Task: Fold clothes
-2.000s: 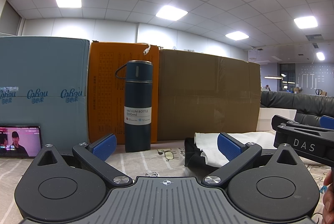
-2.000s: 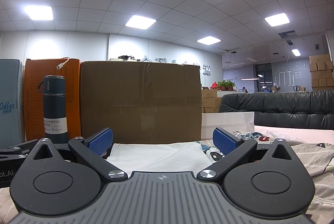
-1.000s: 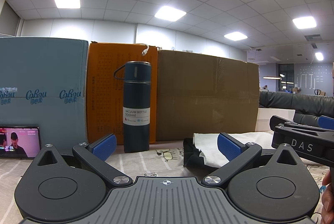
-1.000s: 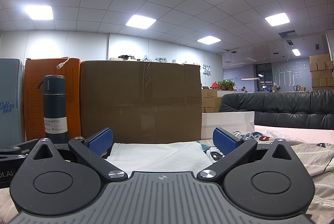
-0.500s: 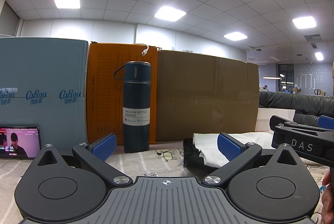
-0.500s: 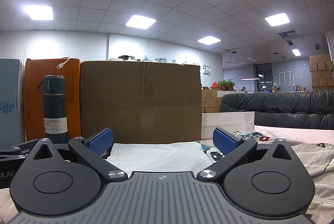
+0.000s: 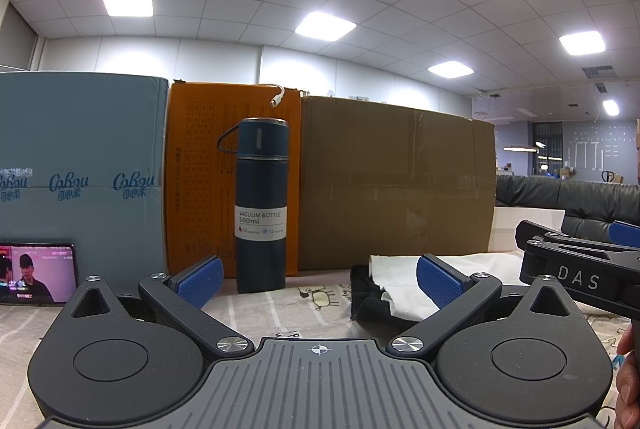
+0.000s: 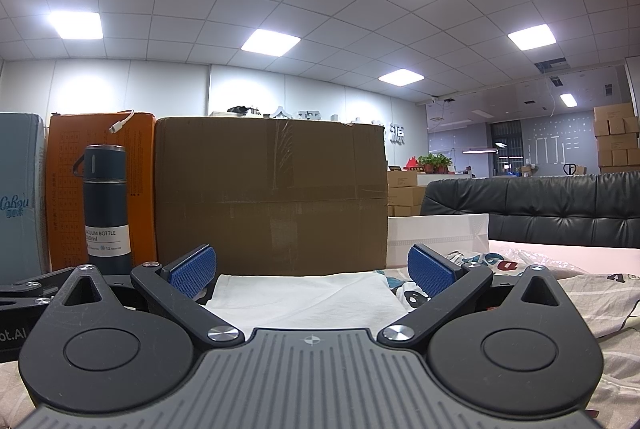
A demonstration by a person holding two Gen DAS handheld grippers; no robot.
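Note:
A folded white garment [image 8: 304, 299] lies flat on the patterned cloth, straight ahead of my right gripper [image 8: 310, 269], which stands open and empty just short of it. In the left wrist view the same white garment [image 7: 404, 279] rests on a black garment [image 7: 366, 295] to the right of centre. My left gripper [image 7: 318, 279] is open with nothing between its blue pads [image 7: 198, 279]. The right gripper's body [image 7: 580, 277] shows at the right edge, beside a person's fingers [image 7: 628, 381].
A dark blue vacuum bottle [image 7: 261, 205] stands ahead. Behind it a blue box [image 7: 80, 169], an orange box [image 7: 200, 181] and a brown carton [image 7: 396, 185] wall off the back. A phone [image 7: 36, 275] plays video at the left. More printed fabric [image 8: 560, 293] lies right.
The left wrist view has shifted very slightly, so the bottle sits a touch further left. The right gripper and the garments have not moved.

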